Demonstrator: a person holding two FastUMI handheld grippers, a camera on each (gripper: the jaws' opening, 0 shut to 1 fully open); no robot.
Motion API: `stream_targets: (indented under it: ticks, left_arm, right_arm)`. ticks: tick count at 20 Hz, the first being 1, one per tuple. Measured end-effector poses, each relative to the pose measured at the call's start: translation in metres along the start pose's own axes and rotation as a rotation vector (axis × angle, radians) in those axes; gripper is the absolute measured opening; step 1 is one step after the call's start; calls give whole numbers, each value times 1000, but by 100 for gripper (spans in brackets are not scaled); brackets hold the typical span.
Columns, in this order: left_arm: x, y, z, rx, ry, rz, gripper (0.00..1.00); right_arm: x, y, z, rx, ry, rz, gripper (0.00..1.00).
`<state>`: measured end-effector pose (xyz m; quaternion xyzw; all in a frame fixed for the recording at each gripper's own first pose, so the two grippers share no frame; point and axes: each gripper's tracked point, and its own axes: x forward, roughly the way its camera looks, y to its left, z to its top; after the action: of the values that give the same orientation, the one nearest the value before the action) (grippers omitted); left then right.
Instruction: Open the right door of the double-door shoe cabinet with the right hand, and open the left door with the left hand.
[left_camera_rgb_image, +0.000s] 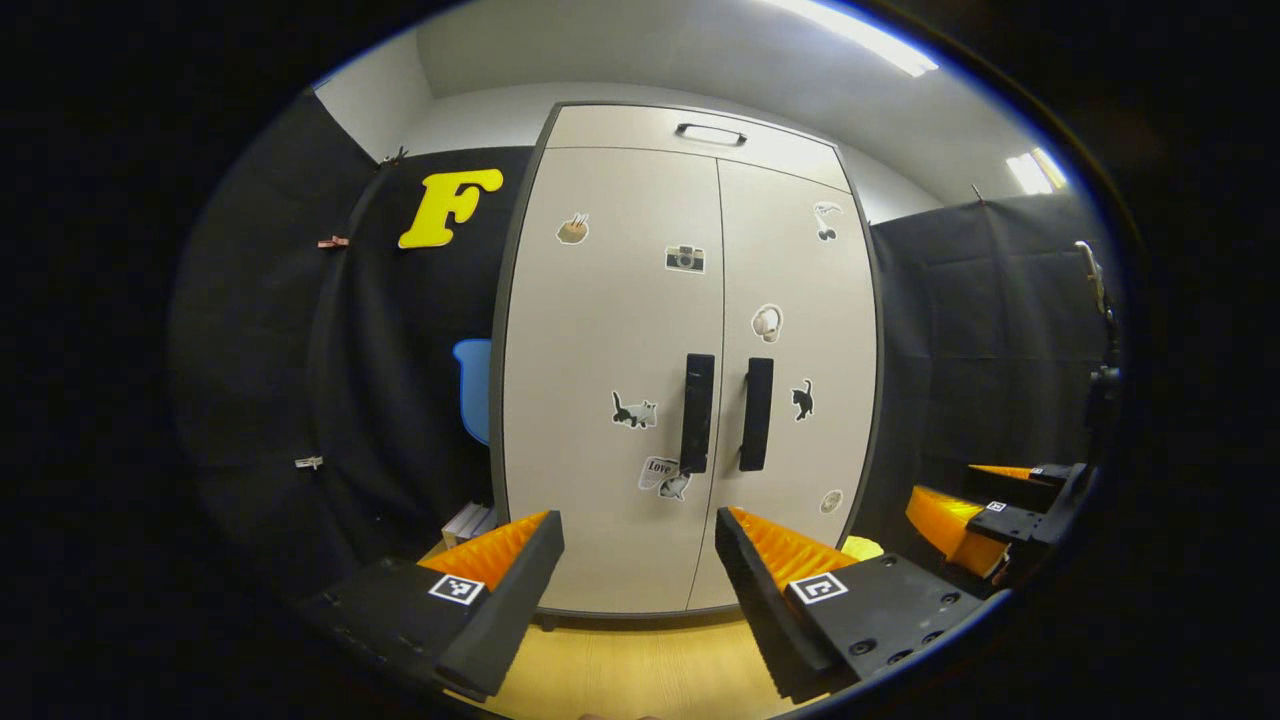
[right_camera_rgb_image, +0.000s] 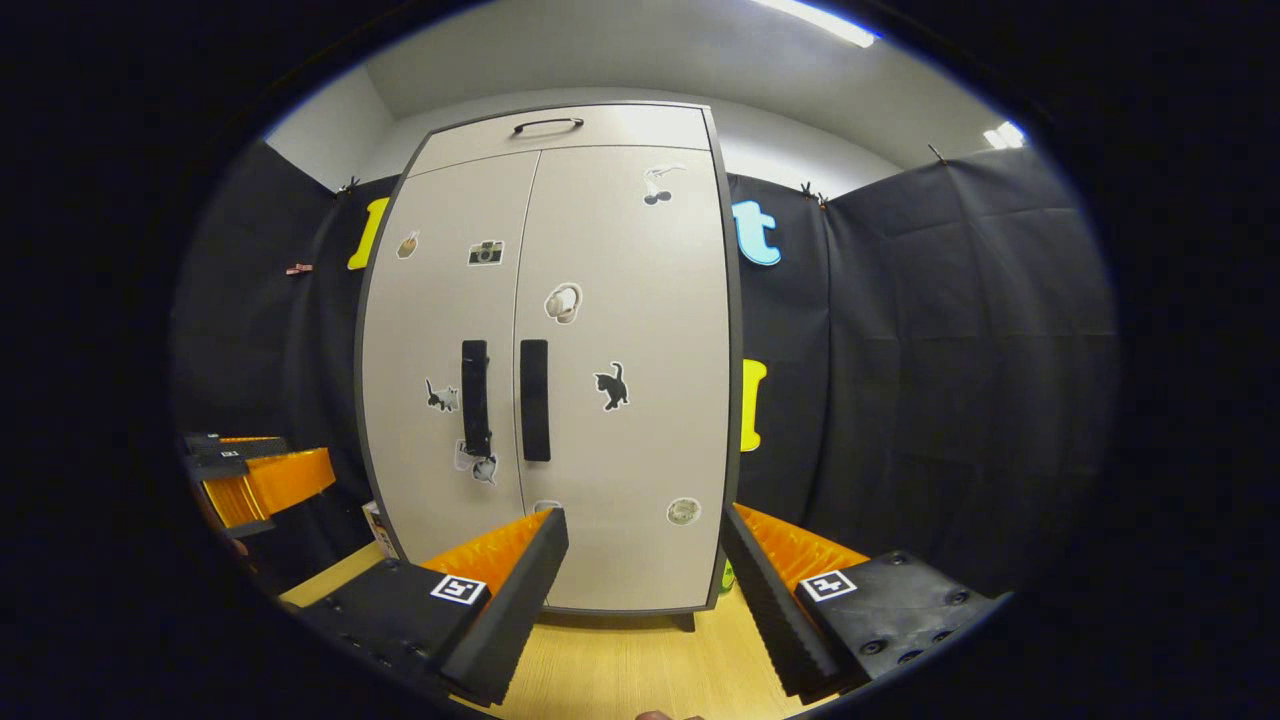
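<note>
Shoe cabinet (left_camera_rgb_image: 690, 360) stands upright on the floor (left_camera_rgb_image: 640, 660), both doors closed, handles (left_camera_rgb_image: 697, 412) flanking the centre seam. Left gripper (left_camera_rgb_image: 640, 560) and right gripper (right_camera_rgb_image: 645, 560): fingers wide, well apart from it.

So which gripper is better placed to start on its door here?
Roughly even, slightly the right gripper: open, facing the shut right door, whose handle sits just off-centre. The left gripper is also open, equally far back.
</note>
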<state>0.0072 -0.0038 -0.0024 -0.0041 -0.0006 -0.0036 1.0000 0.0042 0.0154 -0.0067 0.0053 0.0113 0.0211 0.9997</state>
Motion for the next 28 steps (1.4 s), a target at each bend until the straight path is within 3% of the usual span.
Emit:
stream_targets:
  ticks: [16,28]
  left_arm:
    - [2,22,-13,-14,40,66,95]
    - [-6,55,-21,-42,58,126,95]
  right_arm:
    - [31,9,13,11,3,8,98]
    - [89,56,38,17,-3,78,98]
